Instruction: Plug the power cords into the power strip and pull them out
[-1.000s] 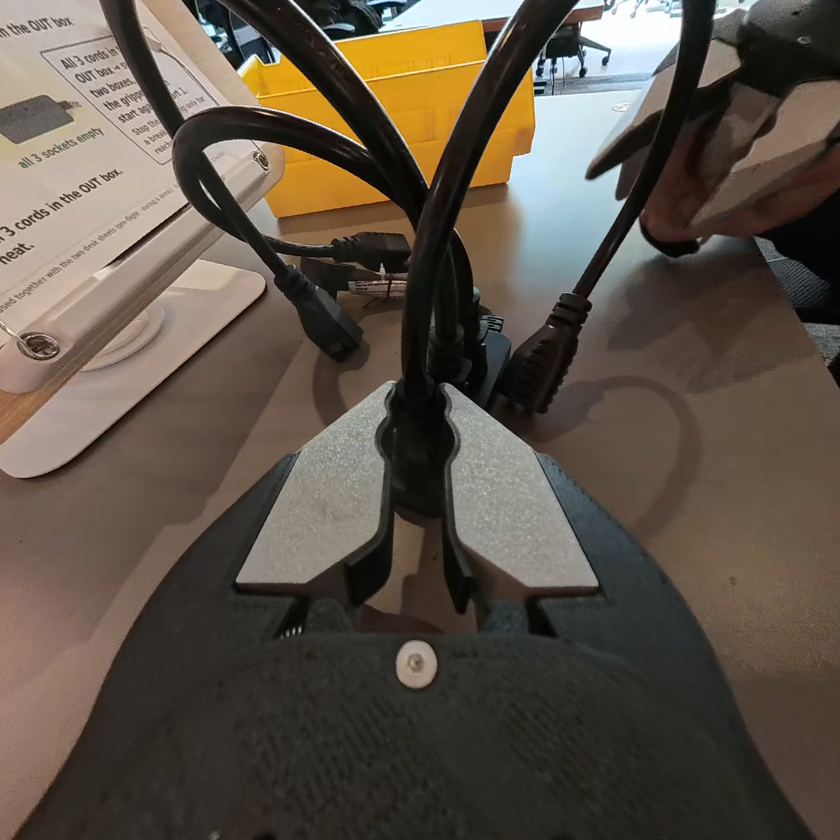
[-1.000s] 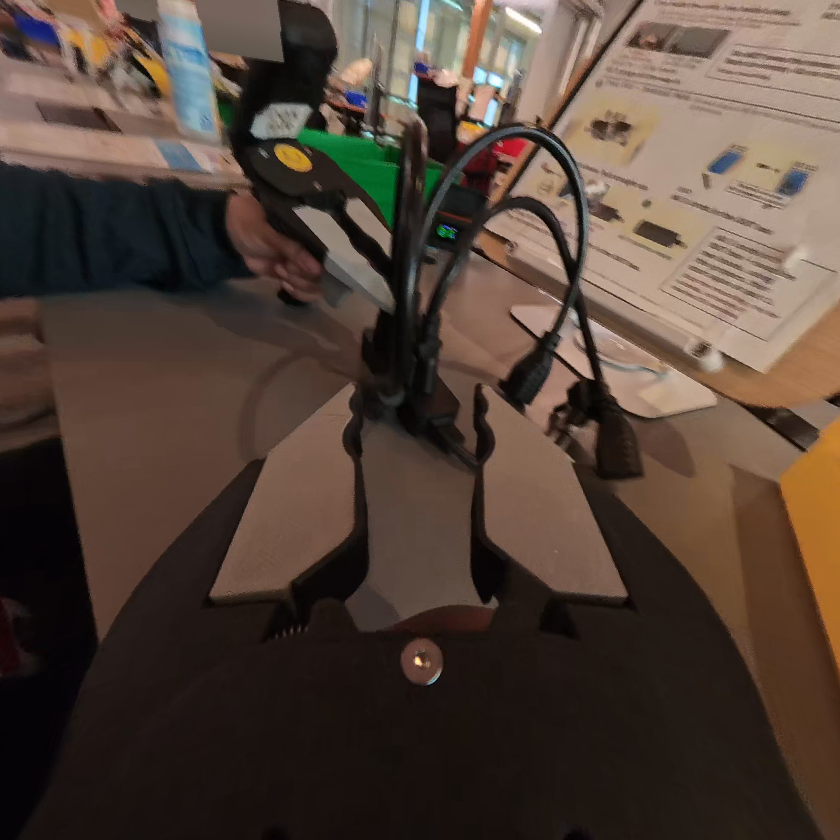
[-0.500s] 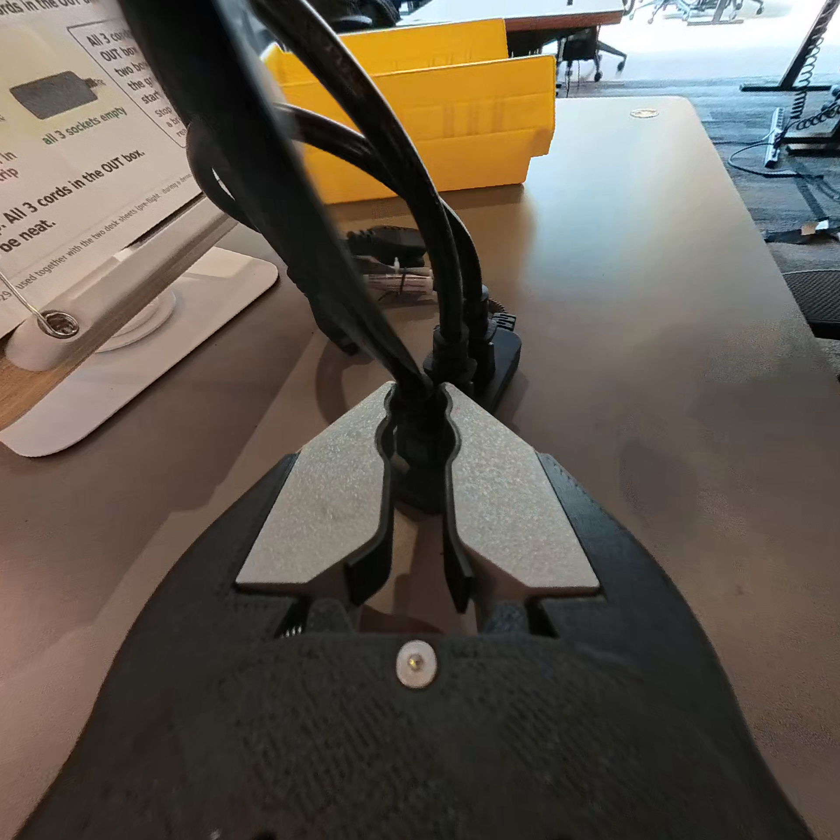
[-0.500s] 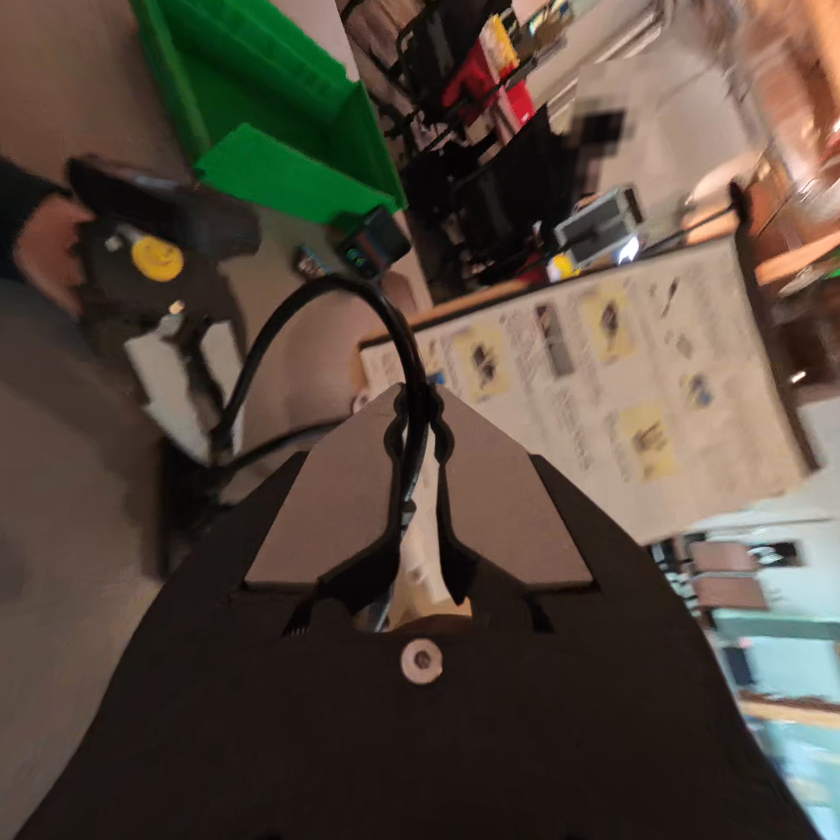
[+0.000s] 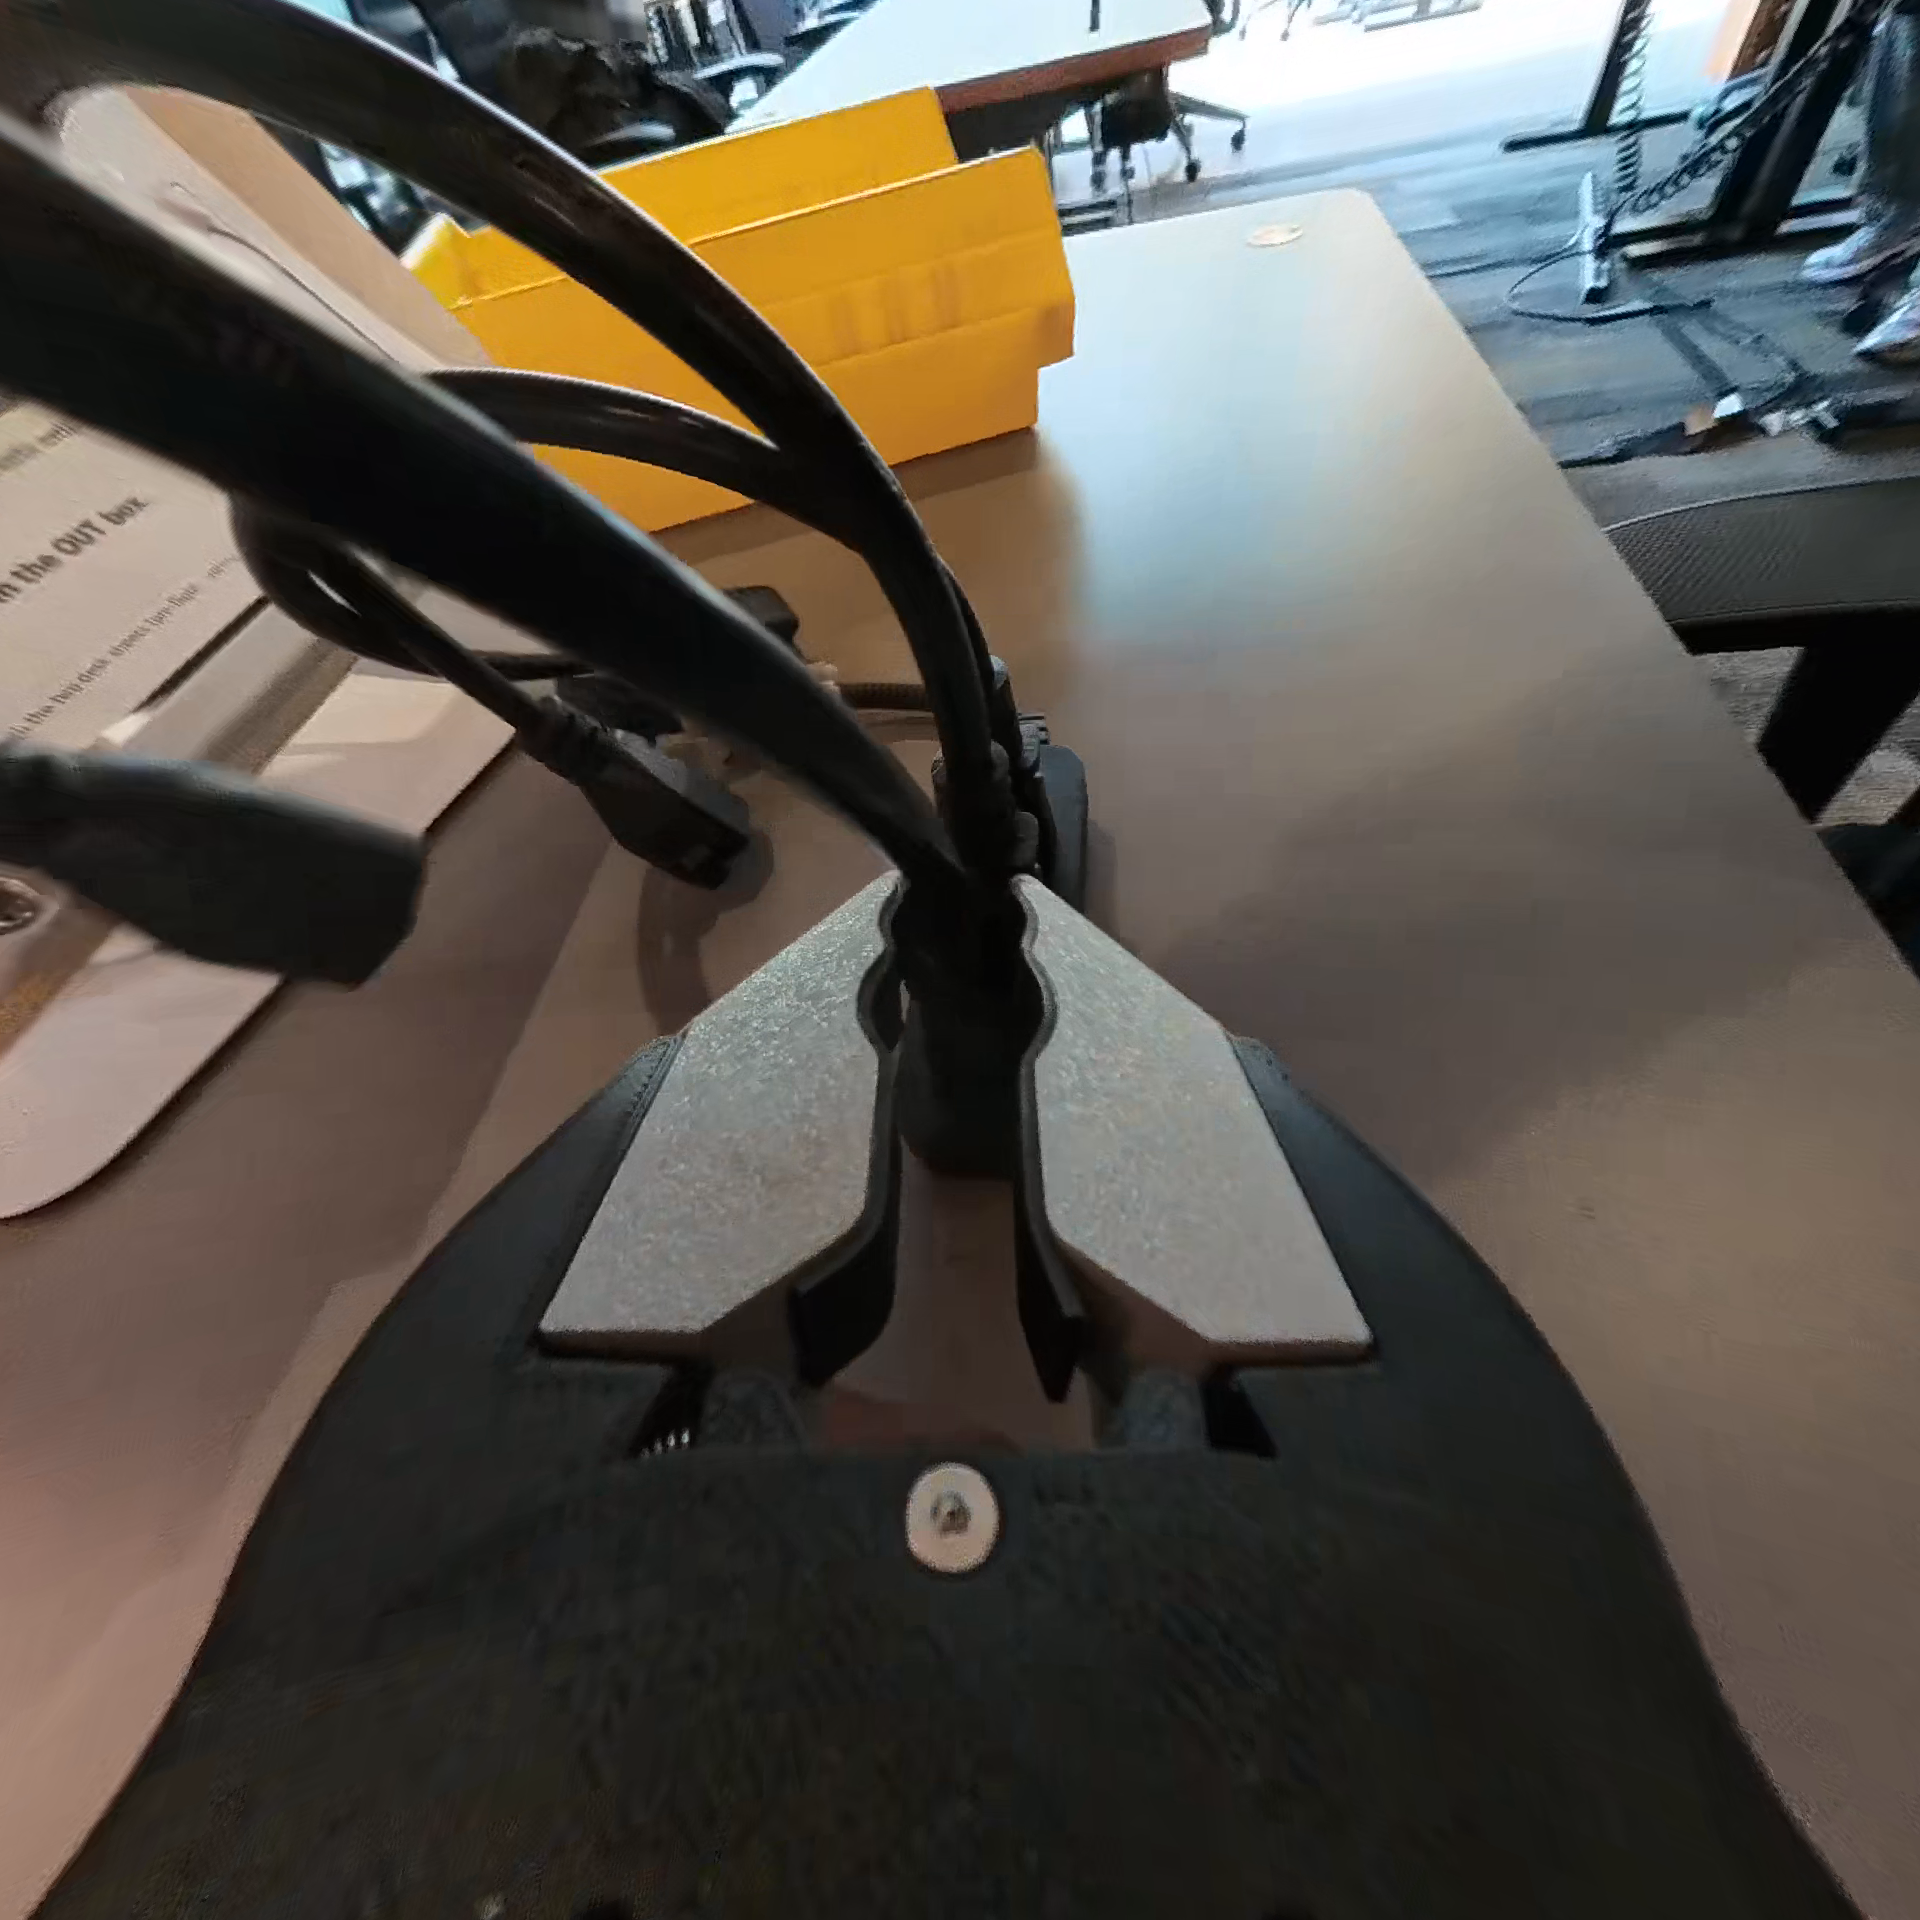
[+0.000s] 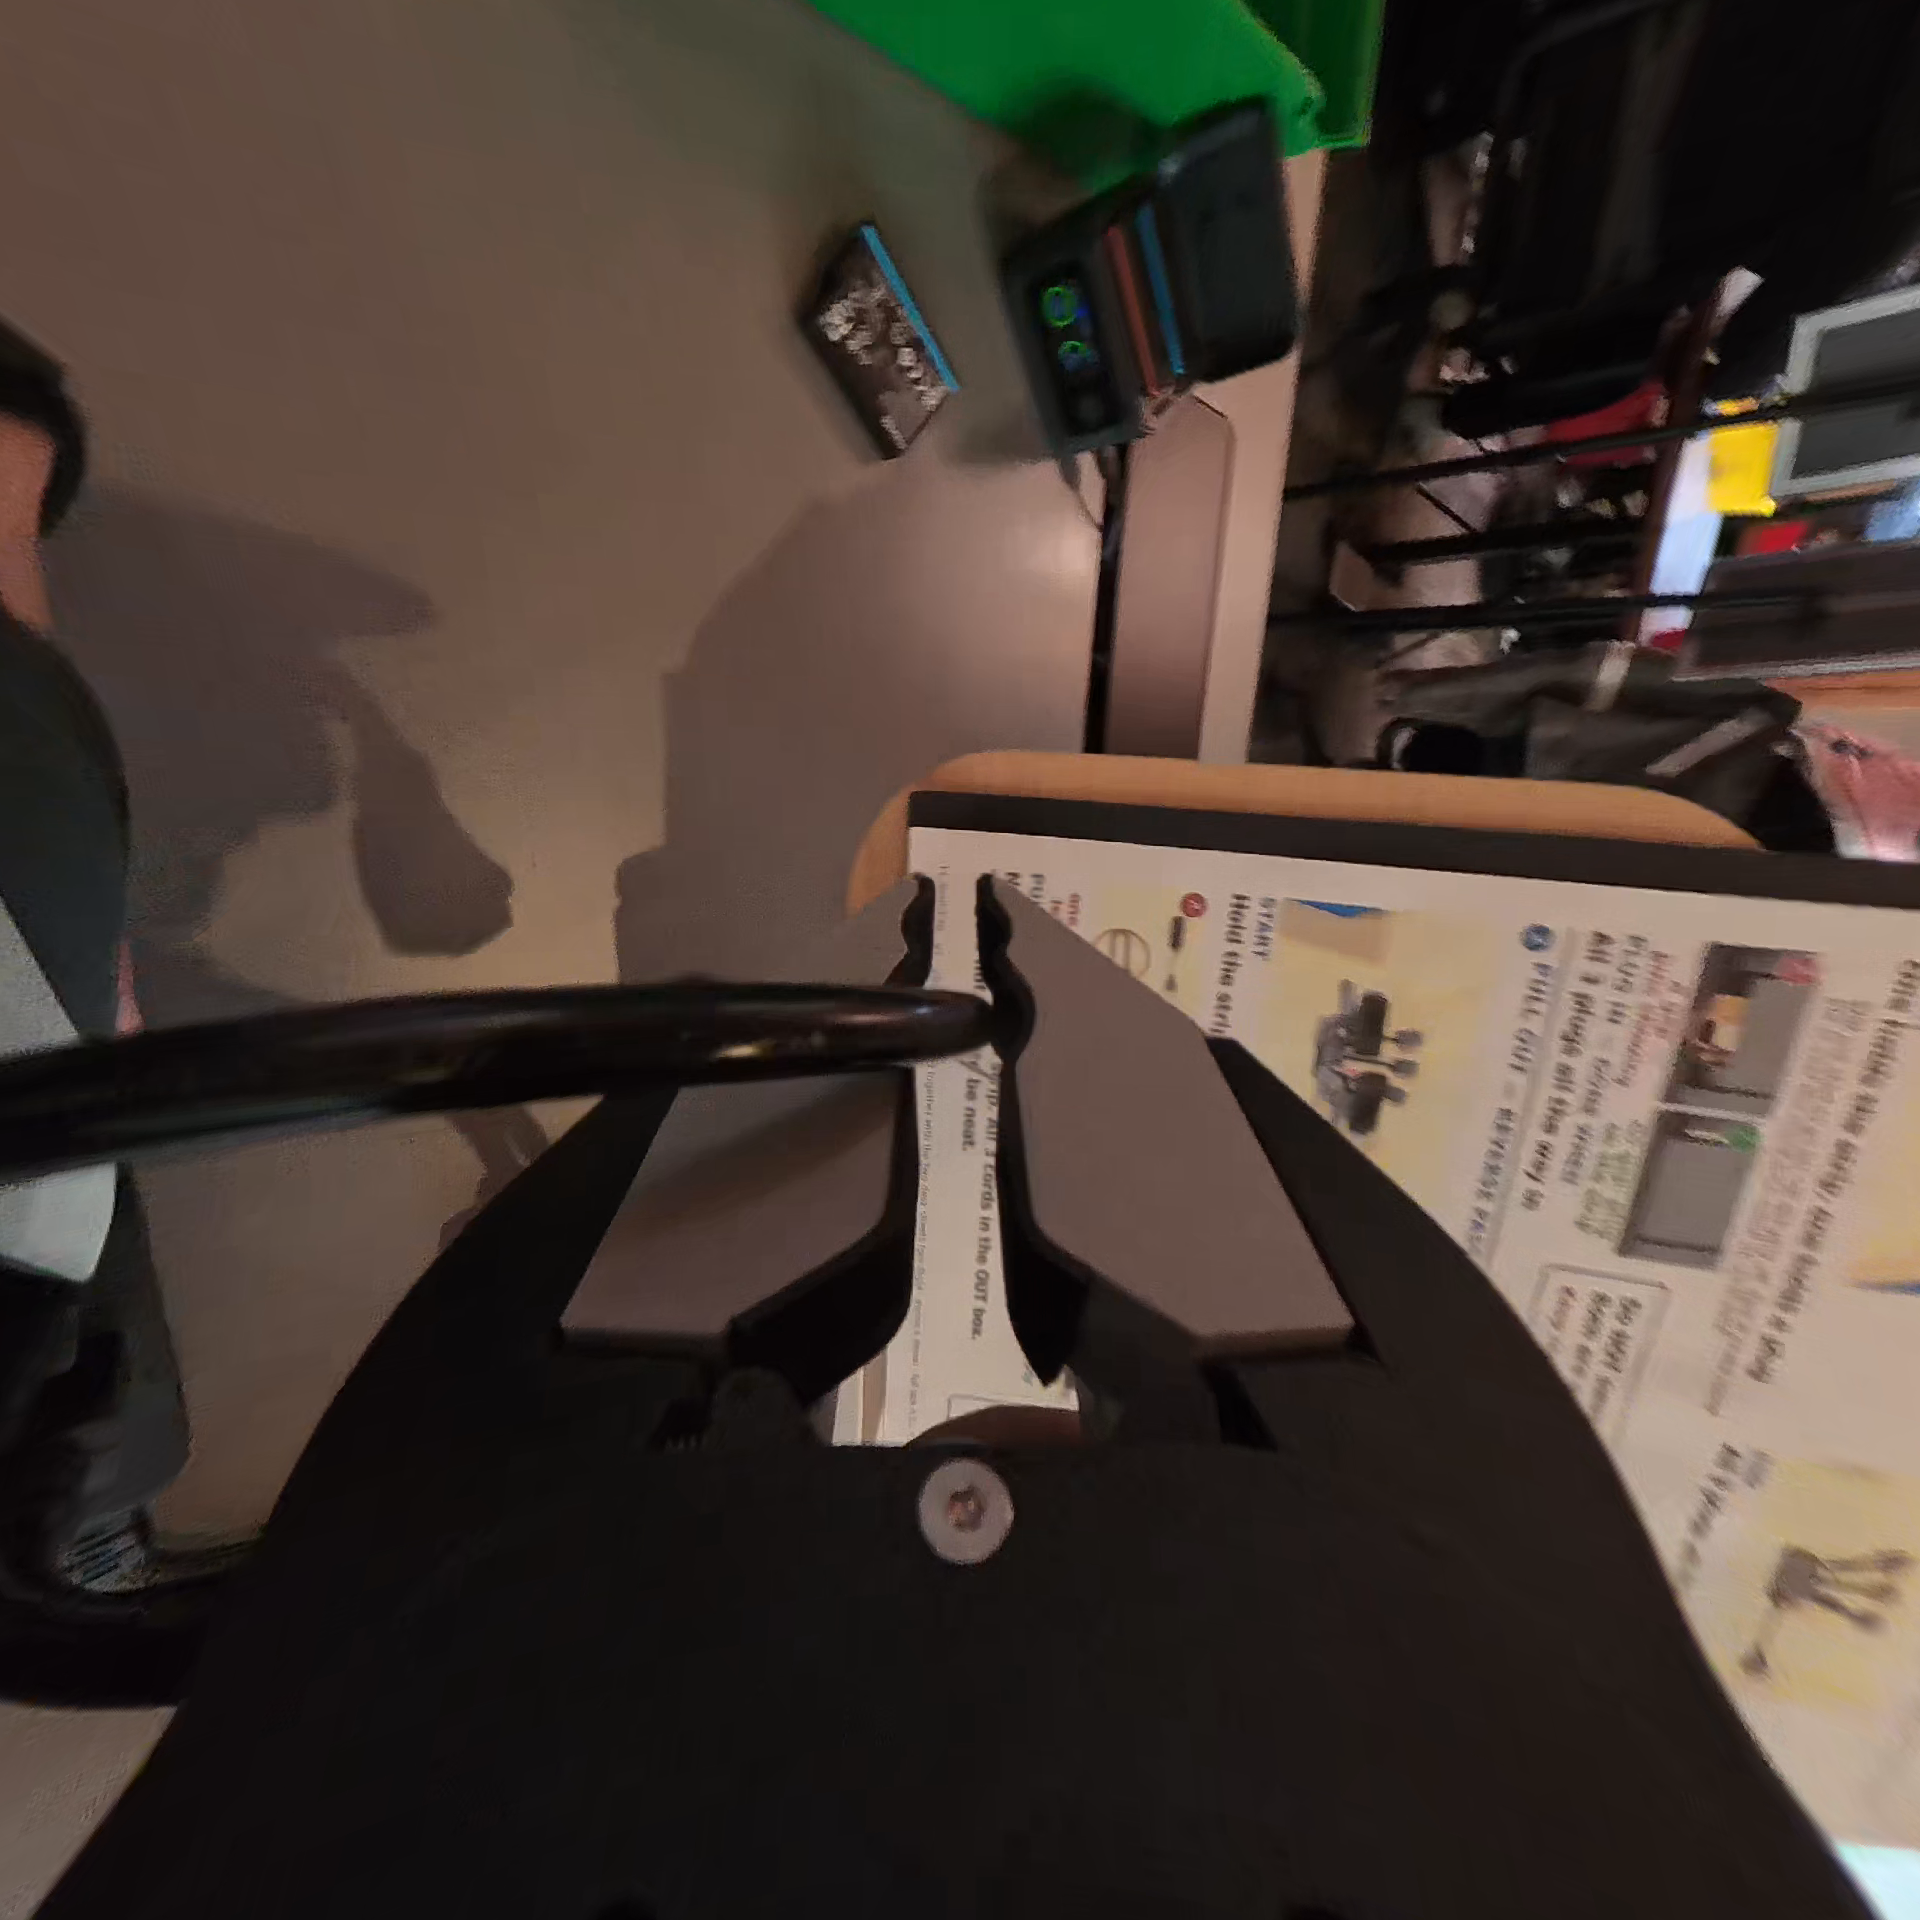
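In the left wrist view my left gripper (image 5: pixel 961 894) is shut on the black plug (image 5: pixel 961 1039) of a power cord, at the near end of the black power strip (image 5: pixel 1068 821) on the brown table (image 5: pixel 1351 831). Two more cords (image 5: pixel 977 727) stand plugged into the strip just beyond it. The held plug's cord (image 5: pixel 520 540) sweeps up and to the left, and a loose connector end (image 5: pixel 208 883) hangs at the far left. Another connector (image 5: pixel 655 810) lies on the table. In the right wrist view my right gripper (image 6: pixel 951 894) is shut on a black cord (image 6: pixel 520 1049), clamped just behind the tips.
A yellow bin (image 5: pixel 831 312) stands behind the strip. An instruction sheet on a white stand (image 5: pixel 125 935) is at the left; it also fills the right wrist view (image 6: pixel 1455 1143). A green bin (image 6: pixel 1091 73) and a small device (image 6: pixel 1143 301) sit farther off. The table edge runs along the right. About 20 cm separates my left fingertips from my right.
My right gripper closed on the cord, then lifted and turned with it. The cord swung up and left, and its loose connector moved to the far left. My left gripper kept its grip.
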`<action>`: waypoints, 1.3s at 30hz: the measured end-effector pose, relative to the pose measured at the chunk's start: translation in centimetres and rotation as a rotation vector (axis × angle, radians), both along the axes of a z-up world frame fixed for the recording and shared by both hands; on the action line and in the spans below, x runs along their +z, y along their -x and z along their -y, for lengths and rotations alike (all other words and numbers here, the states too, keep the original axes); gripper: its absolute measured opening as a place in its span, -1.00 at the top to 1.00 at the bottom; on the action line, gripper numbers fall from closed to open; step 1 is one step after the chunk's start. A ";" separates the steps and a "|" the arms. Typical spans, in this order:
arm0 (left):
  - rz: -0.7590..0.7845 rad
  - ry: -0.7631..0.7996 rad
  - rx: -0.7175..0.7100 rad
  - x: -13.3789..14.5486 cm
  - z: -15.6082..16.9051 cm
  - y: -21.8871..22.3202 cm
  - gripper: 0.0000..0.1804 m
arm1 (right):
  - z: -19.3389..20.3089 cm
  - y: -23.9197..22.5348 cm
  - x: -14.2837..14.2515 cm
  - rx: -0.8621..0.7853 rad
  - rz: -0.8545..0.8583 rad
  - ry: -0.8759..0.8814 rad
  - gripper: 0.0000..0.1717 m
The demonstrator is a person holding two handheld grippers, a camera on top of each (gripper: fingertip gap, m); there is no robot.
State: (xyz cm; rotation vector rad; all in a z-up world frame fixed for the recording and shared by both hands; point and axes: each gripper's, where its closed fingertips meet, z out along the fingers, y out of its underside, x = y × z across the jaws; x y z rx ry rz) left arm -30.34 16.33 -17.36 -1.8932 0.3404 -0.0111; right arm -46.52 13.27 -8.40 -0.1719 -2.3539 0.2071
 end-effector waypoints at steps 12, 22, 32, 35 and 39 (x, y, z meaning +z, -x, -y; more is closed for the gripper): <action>0.092 0.017 0.054 0.0 0.1 1.3 0.84 | -6.2 -5.0 4.5 -0.100 0.114 0.347 0.32; 0.069 0.022 0.053 -0.1 0.3 1.1 0.77 | -4.6 -15.0 0.1 0.018 0.274 0.855 0.49; 0.004 0.152 0.080 -2.2 -0.6 0.6 0.46 | -4.6 -15.9 -8.7 0.108 0.390 0.941 0.67; -0.047 0.238 0.106 -3.7 -1.2 0.7 0.46 | -4.1 -16.1 -9.6 0.157 0.420 1.018 0.74; -0.094 0.345 0.095 -5.5 -1.5 0.6 0.45 | -4.4 -16.3 -10.0 0.190 0.432 1.005 0.74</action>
